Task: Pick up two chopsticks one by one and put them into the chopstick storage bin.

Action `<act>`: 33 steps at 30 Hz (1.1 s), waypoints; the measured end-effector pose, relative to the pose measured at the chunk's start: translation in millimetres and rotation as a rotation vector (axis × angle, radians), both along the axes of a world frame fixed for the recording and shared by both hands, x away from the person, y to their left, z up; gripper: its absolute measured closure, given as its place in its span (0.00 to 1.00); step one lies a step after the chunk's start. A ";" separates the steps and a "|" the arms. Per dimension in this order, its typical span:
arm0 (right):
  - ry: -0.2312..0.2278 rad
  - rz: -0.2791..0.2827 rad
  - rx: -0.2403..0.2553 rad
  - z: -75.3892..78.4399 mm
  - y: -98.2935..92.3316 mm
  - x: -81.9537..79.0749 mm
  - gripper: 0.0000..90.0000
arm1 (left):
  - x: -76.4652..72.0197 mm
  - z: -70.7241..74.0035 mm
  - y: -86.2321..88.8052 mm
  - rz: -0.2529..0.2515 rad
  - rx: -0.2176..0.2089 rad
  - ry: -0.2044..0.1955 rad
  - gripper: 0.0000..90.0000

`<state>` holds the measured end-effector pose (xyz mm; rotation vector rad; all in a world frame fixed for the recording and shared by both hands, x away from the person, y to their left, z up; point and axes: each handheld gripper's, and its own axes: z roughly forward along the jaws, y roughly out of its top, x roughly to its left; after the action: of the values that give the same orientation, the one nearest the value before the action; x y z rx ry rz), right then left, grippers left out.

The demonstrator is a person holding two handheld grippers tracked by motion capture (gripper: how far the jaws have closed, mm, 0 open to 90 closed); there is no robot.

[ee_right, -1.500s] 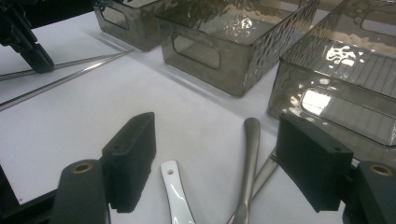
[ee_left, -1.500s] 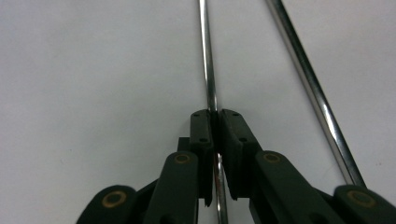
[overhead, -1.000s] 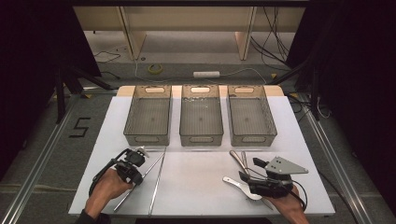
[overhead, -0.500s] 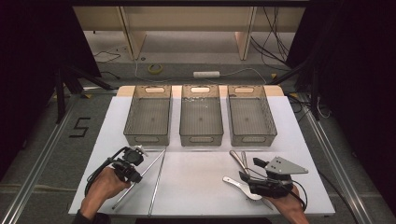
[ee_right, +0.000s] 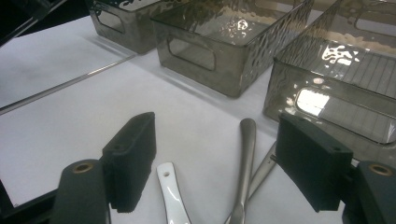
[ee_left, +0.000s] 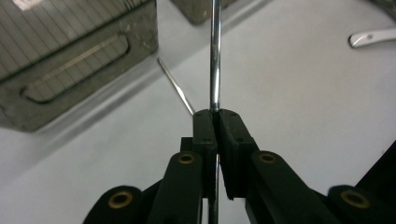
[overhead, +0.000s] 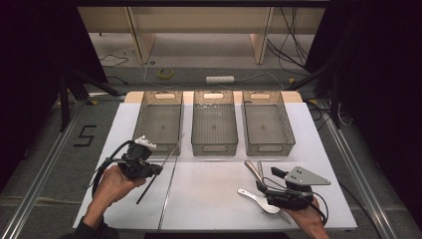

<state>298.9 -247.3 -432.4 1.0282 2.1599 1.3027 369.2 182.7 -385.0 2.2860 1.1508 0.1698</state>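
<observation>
Two grippers over the white table; left one clamped on a thin metal rod, right one slack above cutlery.

Left gripper, landmark the left-hand tray: held just in front of that tray's near wall, jaws pinched tight on a metal rod; rod slanted, upper tip reaching toward the tray's front corner, lower end hanging off the table; in the left gripper view the rod runs straight up out of the closed pads; a second rod lies flat on the table beside it; right gripper well to the right of the tray, jaws spread apart, gripping nothing; white spoon and steel cutlery handles lie on the table between its open jaws.
</observation>
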 end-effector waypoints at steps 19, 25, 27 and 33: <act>-0.006 -0.005 0.018 1.0 -3.1 0.7 0.33 | 49.4 40.5 -3.1 0.090 -0.135 -0.136 0.95; 0.000 -0.008 0.013 0.0 -2.6 1.1 0.33 | 64.7 44.5 1.1 0.114 -0.146 -0.144 0.95; -0.002 -0.007 0.013 0.1 -2.7 1.1 0.33 | 70.7 46.4 4.0 0.122 -0.137 -0.150 0.95; -0.001 -0.004 0.017 0.3 -3.2 1.0 0.33 | 89.2 51.8 16.2 0.164 -0.166 -0.168 0.95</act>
<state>299.8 -250.5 -432.1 1.0383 2.1482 1.3214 458.4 198.9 -333.3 1.9935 1.2161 0.3105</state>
